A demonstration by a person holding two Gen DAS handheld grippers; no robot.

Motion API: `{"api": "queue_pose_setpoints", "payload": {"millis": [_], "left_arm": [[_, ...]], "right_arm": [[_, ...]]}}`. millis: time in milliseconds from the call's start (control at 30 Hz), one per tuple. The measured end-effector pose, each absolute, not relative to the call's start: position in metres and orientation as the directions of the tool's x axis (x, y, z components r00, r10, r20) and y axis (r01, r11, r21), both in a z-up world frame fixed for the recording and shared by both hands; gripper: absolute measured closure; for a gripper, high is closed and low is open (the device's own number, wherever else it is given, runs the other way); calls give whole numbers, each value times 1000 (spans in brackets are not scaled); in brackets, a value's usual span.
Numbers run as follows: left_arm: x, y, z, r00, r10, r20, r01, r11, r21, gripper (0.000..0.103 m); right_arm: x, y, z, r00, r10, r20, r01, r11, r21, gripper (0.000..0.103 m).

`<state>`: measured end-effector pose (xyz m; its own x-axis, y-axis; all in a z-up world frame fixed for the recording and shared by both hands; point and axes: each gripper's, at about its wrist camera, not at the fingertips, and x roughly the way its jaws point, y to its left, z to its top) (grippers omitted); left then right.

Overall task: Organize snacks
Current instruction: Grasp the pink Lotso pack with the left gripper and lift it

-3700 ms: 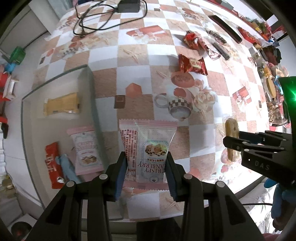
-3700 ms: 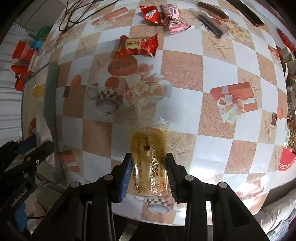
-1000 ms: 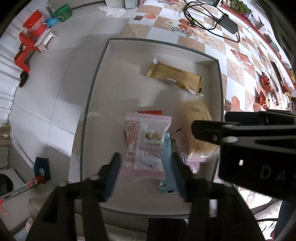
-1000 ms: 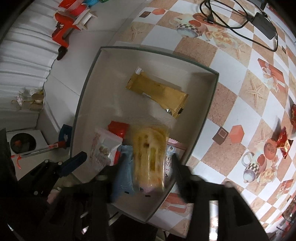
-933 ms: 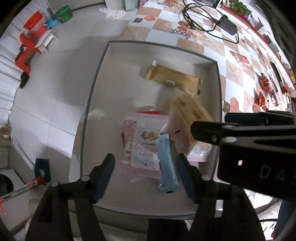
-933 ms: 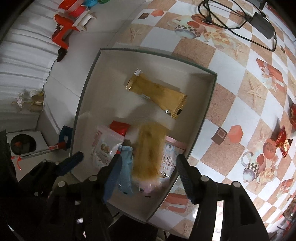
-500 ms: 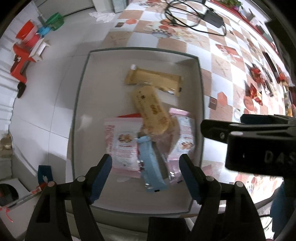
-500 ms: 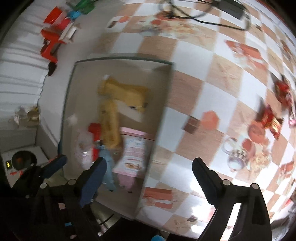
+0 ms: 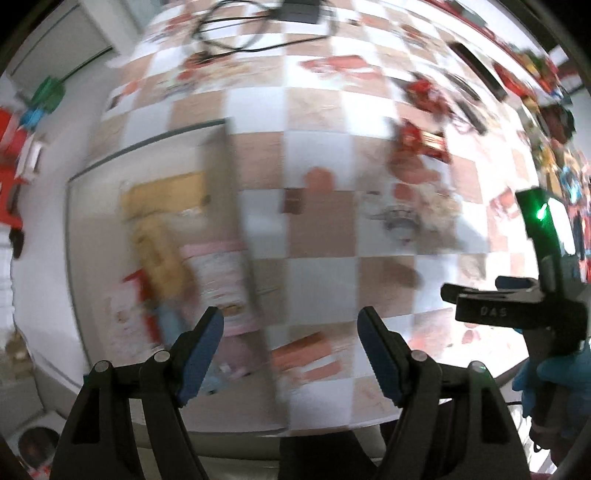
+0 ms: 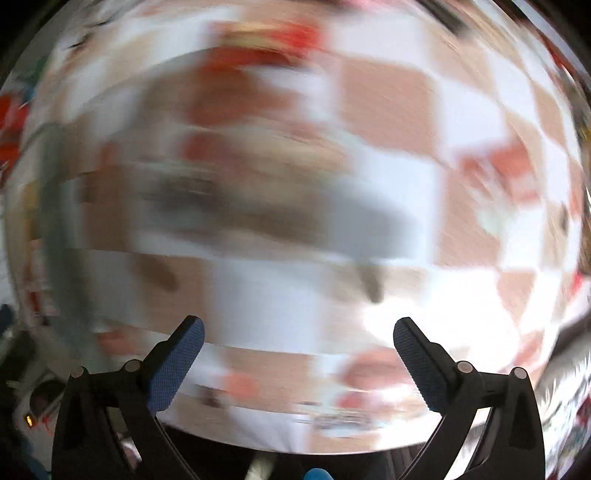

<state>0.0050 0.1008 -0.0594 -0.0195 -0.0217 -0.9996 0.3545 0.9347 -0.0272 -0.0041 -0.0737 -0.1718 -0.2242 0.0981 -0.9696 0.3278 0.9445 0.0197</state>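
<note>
Both views are motion-blurred. In the left wrist view my left gripper (image 9: 291, 332) is open and empty, over the right wall of the grey box (image 9: 236, 206). In the box lie a golden bar (image 9: 162, 192), a yellow cake pack (image 9: 162, 251), a pink cranberry pack (image 9: 218, 269), another pink pack (image 9: 118, 317), a red wrapper (image 9: 135, 277) and a blue bar (image 9: 170, 325). A red snack (image 9: 417, 144) lies on the checkered table (image 9: 317, 229). My right gripper (image 10: 295, 332) is open and empty over the table (image 10: 388, 110); it also shows at the right of the left wrist view (image 9: 480, 295).
A black cable and adapter (image 9: 258, 26) lie at the table's far side. More red snacks (image 9: 424, 88) and dark bars (image 9: 476, 74) lie far right, with cluttered goods (image 9: 554, 122) along the right edge. A red blur (image 10: 266, 40) shows far off in the right wrist view.
Both grippers have let go of their packs into the box and opened. Both have swung right, away from the box toward the table; the views are now blurred.
</note>
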Motion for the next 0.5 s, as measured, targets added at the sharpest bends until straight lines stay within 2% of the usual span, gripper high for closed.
{"api": "queue_pose_setpoints", "payload": {"millis": [100, 267, 500], "left_arm": [[11, 71, -67, -49, -35, -998, 377, 925, -51, 25], [29, 28, -78, -68, -36, -997, 393, 918, -60, 25], [78, -14, -88, -70, -51, -996, 330, 941, -71, 25]], "right_arm": [[-27, -108, -183, -258, 71, -964, 377, 926, -33, 0], [-50, -137, -190, -253, 102, -962, 433, 901, -19, 0], [-51, -148, -190, -242, 106, -965, 398, 918, 1, 0]]}}
